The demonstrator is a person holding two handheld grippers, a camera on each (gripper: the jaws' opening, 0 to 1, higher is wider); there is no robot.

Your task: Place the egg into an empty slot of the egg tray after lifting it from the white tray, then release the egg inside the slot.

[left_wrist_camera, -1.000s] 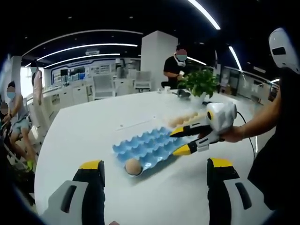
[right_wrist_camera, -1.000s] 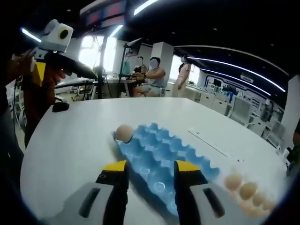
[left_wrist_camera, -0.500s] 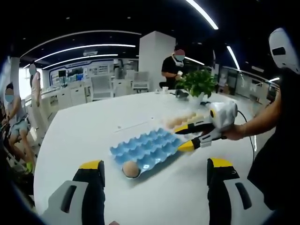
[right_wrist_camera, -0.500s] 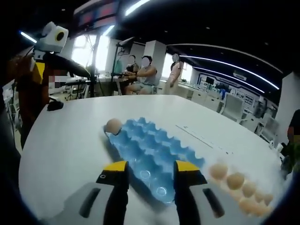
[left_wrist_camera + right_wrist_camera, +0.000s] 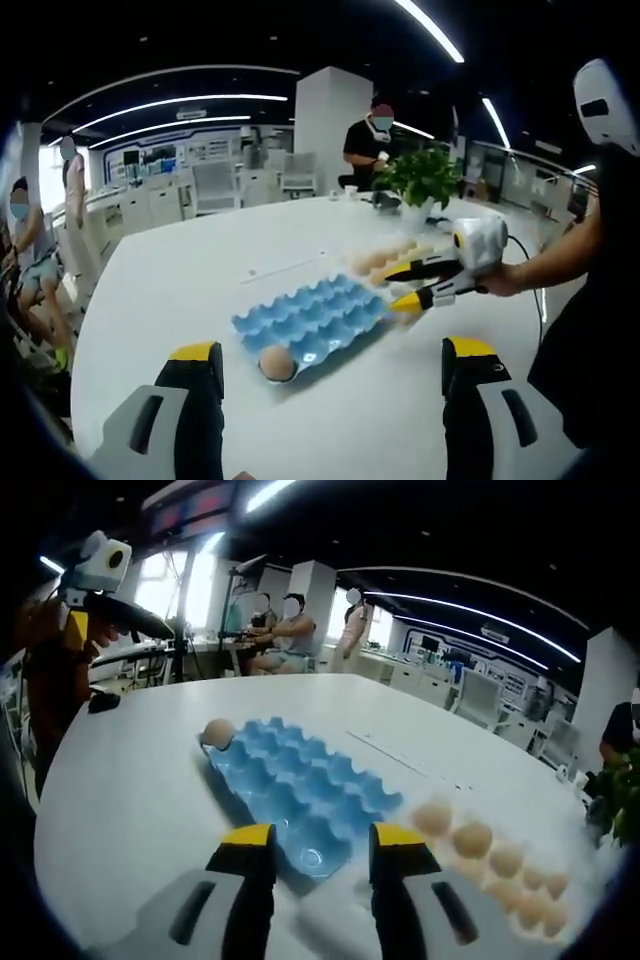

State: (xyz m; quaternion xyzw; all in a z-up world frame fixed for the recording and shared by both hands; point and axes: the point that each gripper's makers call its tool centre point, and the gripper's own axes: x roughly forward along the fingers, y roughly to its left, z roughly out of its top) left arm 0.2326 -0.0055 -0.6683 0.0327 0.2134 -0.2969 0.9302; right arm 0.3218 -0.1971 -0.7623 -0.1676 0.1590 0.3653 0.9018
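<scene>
Jaws of the right gripper point(image 5: 310, 845) stand apart with nothing between them, above the near end of the blue egg tray point(image 5: 290, 790); jaws of the left gripper point(image 5: 330, 365) likewise stand apart. One egg point(image 5: 276, 363) sits in a corner slot at the tray's near end in the left gripper view. Just beyond the tray's far end, a row of eggs point(image 5: 490, 865) lies on the white worktop point(image 5: 130, 810). A potted plant point(image 5: 425, 180) stands farther off.

white tray point(image 5: 560, 920) blurred beside egg tray point(image 5: 290, 790), its eggs point(image 5: 472, 838) smeared (outlines soft), far ones indistinct
</scene>
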